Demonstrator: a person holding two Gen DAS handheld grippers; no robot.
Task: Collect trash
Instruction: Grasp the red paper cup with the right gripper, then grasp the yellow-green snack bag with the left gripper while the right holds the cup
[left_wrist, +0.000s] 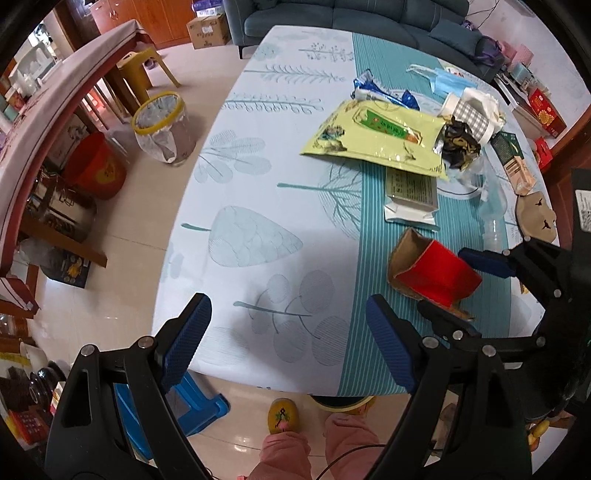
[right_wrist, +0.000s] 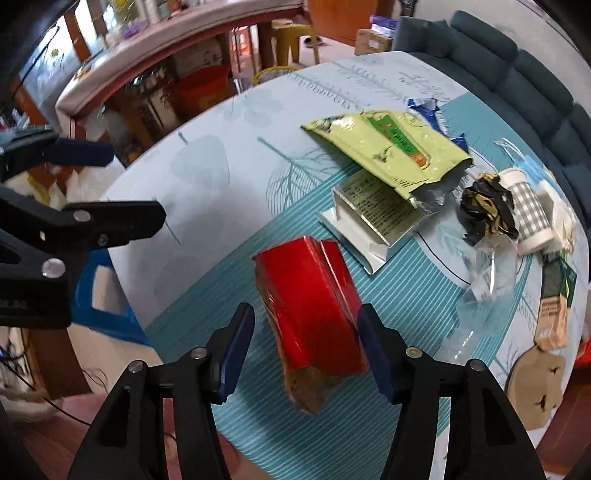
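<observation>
The red box is lying flattened on the counter, on its teal striped band near the front edge. The right claw is straddling the red box with jaws spread, its pads not pressing it. The left claw is hanging open over bare cloth left of the red box. Beyond the red box, a yellow-green pouch is lying among other litter.

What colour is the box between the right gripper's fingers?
The box is glossy red outside, brown cardboard at its torn end; clearest in the right wrist view.
</observation>
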